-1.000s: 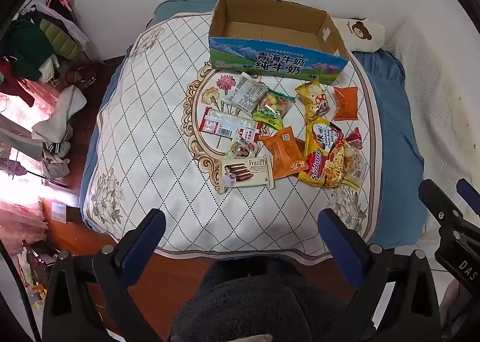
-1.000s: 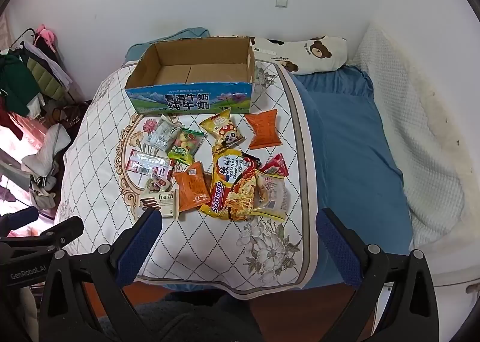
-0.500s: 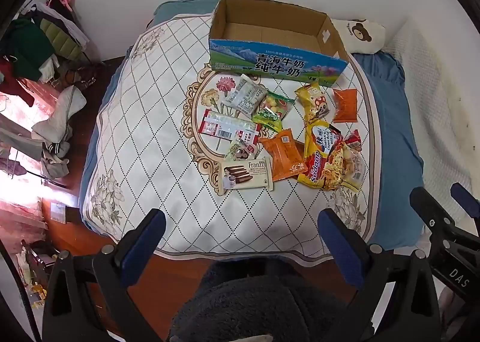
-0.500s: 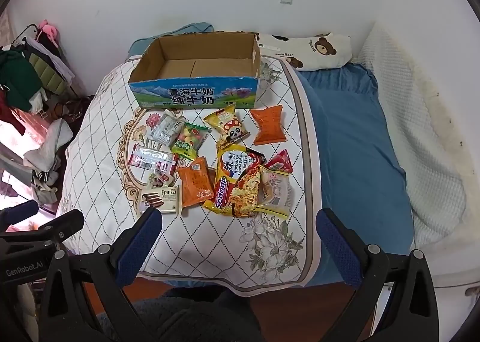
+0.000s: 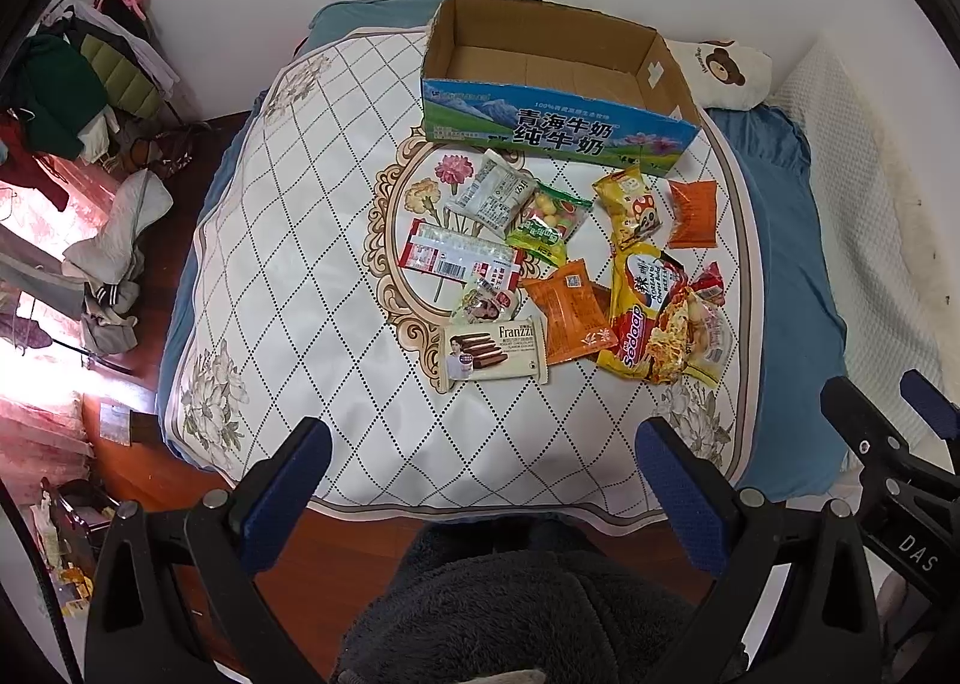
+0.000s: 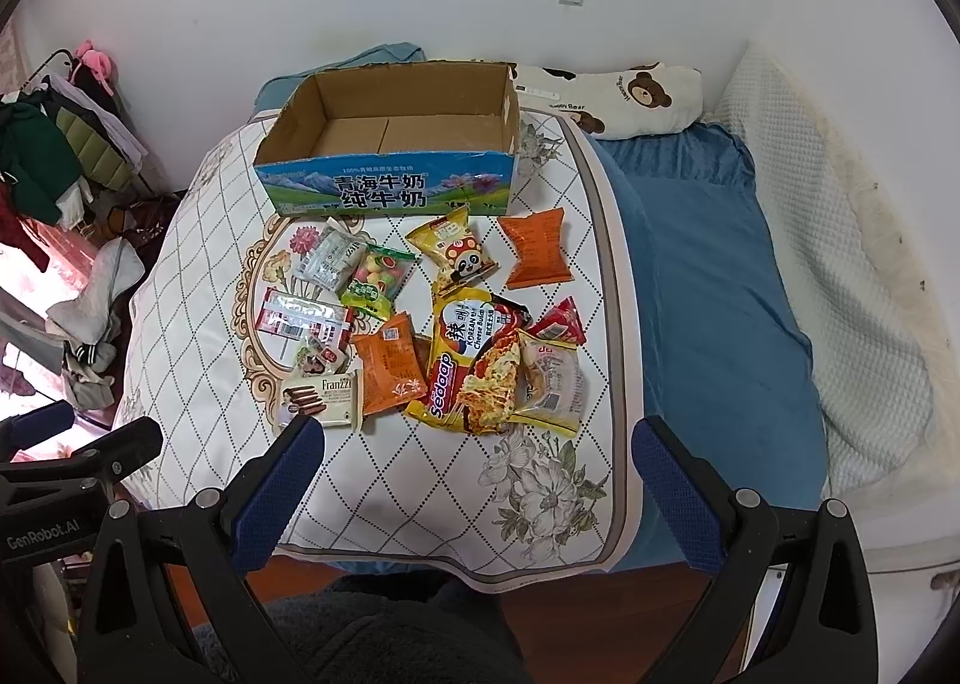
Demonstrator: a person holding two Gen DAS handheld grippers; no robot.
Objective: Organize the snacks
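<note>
Several snack packets lie on a white quilted cover (image 5: 312, 240) on a bed. Among them are a white Franzzi wafer pack (image 5: 493, 351) (image 6: 327, 397), an orange packet (image 5: 570, 312) (image 6: 390, 363), a yellow Sedaap noodle bag (image 5: 645, 312) (image 6: 465, 363) and a green candy bag (image 5: 546, 222) (image 6: 375, 279). Behind them stands an empty cardboard milk box (image 5: 558, 123) (image 6: 390, 186). My left gripper (image 5: 480, 492) hangs open above the bed's near edge, holding nothing. My right gripper (image 6: 474, 495) is open too, over the same edge, its fingers (image 6: 279, 489) empty.
A blue sheet (image 6: 708, 294) covers the bed's right side, with a bear-print pillow (image 6: 636, 99) at the head. Clothes (image 5: 78, 102) pile up on the left over a red wooden floor (image 5: 336, 558). A dark fleece garment (image 5: 522, 618) on the person sits below both grippers.
Both grippers have drifted slightly forward and up, so the box and snacks sit a little lower in each view. Both stay open and nothing has been touched.
</note>
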